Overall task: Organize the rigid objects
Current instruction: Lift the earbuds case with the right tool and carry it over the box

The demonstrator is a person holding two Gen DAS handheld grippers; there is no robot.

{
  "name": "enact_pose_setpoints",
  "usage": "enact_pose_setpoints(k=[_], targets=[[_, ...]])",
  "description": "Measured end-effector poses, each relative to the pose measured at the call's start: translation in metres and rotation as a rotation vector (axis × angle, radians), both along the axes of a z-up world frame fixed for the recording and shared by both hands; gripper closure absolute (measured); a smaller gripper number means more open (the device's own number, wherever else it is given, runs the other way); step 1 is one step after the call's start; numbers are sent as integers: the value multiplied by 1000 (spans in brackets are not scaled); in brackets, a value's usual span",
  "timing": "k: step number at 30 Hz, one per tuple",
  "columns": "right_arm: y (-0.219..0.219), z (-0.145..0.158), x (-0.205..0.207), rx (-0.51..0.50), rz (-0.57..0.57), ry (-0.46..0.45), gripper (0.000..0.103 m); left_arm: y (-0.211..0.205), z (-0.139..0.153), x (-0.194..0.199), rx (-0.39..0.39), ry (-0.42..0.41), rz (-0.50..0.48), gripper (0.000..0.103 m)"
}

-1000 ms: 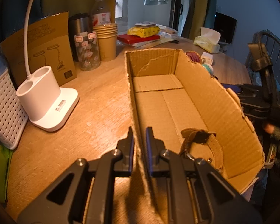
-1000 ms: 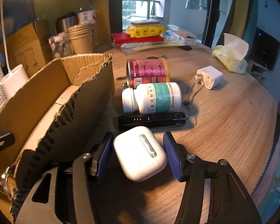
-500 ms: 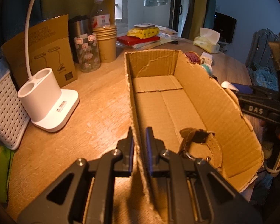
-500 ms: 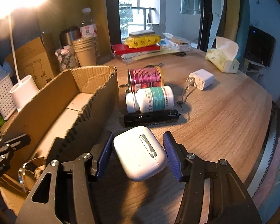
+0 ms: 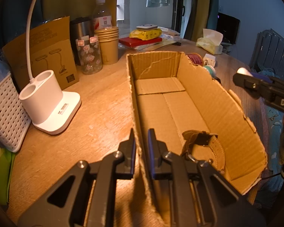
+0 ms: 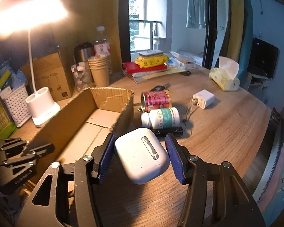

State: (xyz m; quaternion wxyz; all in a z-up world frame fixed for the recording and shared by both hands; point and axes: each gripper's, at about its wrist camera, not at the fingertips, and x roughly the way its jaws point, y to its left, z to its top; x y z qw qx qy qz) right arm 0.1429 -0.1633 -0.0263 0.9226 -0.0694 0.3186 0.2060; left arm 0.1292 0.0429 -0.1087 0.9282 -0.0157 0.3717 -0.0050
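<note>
An open cardboard box [image 5: 179, 102] lies on the wooden table; it also shows in the right wrist view [image 6: 75, 121]. A brown leather watch [image 5: 204, 143] lies inside its near end. My left gripper [image 5: 141, 143] is shut on the box's left wall. My right gripper [image 6: 140, 155] is shut on a white earbuds case [image 6: 142, 155] and holds it above the table, right of the box. It shows in the left wrist view [image 5: 263, 90] above the box's right wall. A red tin [image 6: 156, 100], a white pill bottle [image 6: 161, 117] and a black stick [image 6: 168, 130] lie on the table.
A white lamp base [image 5: 47, 104], a white basket [image 5: 3, 113], a brown carton [image 5: 43, 53], a glass jar [image 5: 89, 56] and paper cups [image 5: 108, 45] stand left of the box. A white charger [image 6: 203, 98], a tissue pack [image 6: 225, 75] and stacked books [image 6: 147, 66] lie further back.
My right gripper has lifted the earbuds case off the table and risen beside the box's right wall. My left gripper has kept its hold on the box wall.
</note>
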Motion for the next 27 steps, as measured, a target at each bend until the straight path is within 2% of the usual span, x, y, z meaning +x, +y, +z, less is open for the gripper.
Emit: enact_pose_setpoints(k=[15, 27], targets=[[19, 24, -26, 59, 87, -53, 45, 1, 1, 0, 1, -1, 0, 91], [50, 13, -32, 61, 181, -26, 45, 1, 1, 0, 1, -1, 0, 91]])
